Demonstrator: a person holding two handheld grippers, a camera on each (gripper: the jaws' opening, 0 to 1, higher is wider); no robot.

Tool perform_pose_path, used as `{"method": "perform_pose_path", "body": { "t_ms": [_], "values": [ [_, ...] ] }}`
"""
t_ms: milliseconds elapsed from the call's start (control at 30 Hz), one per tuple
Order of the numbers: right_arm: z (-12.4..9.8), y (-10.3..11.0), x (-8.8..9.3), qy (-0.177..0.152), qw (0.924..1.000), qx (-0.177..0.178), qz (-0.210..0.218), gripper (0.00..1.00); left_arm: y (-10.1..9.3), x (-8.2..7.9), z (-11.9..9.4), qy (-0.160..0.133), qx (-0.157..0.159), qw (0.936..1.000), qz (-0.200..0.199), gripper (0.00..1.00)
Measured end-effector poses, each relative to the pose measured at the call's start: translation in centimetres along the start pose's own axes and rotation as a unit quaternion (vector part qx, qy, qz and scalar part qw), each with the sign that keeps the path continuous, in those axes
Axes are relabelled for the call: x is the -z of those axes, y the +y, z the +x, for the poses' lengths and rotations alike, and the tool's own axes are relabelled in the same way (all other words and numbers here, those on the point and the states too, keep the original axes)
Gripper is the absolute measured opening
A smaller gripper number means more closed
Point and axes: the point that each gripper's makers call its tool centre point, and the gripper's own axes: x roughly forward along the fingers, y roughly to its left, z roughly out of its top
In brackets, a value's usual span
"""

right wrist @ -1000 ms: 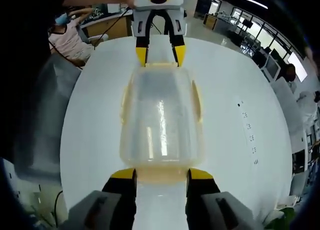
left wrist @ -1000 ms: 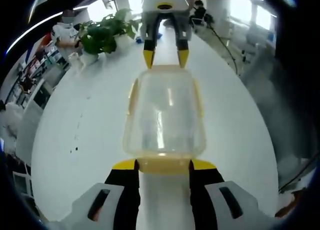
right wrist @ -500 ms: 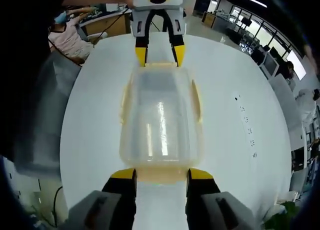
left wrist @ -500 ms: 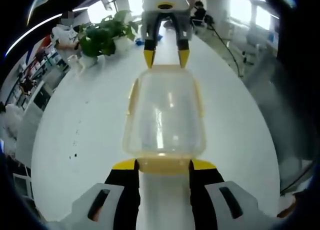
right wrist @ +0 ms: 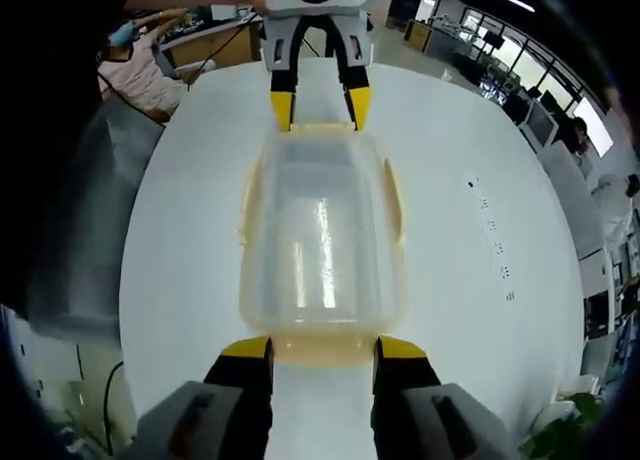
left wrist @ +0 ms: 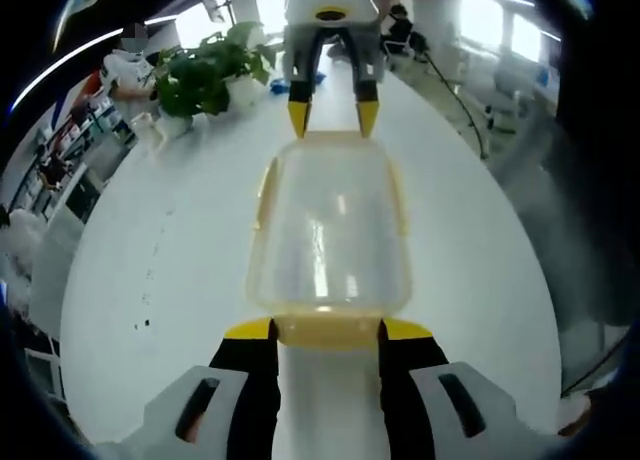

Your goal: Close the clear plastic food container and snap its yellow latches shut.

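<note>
The clear rectangular plastic food container point(left wrist: 328, 230) sits lengthwise on the round white bench point(left wrist: 150, 250), its lid down on the tub, with 1 claw at each short end. The left claw point(left wrist: 328, 330) has its 2 yellow-tipped jaws spread about as wide as the near yellow end latch point(left wrist: 328, 329), which lies between them; I cannot tell whether the tips press it or merely flank it. In the right gripper view the right claw point(right wrist: 322, 348) stands the same way, jaws wide on either side of its near yellow end latch point(right wrist: 322, 348), grip likewise unclear.

To do this step well, I judge both claws should push inward together along the container's long axis, so the light box is braced and does not slide on the smooth bench. Keep the tips low on each flap so it folds under the rim.

The walls are thin, glossy and see-through, with bright streaks of reflection and rounded corners. The yellow side latches point(right wrist: 395, 202) along the long edges are opaque, narrow flaps, seemingly lying flat. A leafy green potted plant point(left wrist: 205, 75) stands well apart at the bench edge.
</note>
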Motion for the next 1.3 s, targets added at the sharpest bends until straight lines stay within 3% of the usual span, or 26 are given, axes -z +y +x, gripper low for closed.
{"method": "perform_pose_path", "body": {
  "t_ms": [733,1300],
  "values": [
    [1.5,0.4,1.7,0.009,0.9999,-0.011,0.001,0.36,-0.3,0.4,1.5,0.020,0.012,0.9997,-0.003,0.35],
    [2.4,0.2,2.6,0.021,0.9996,-0.019,0.002,0.36,0.1,0.8,3.0,0.017,0.033,0.9992,-0.014,0.35]
  ]
}}
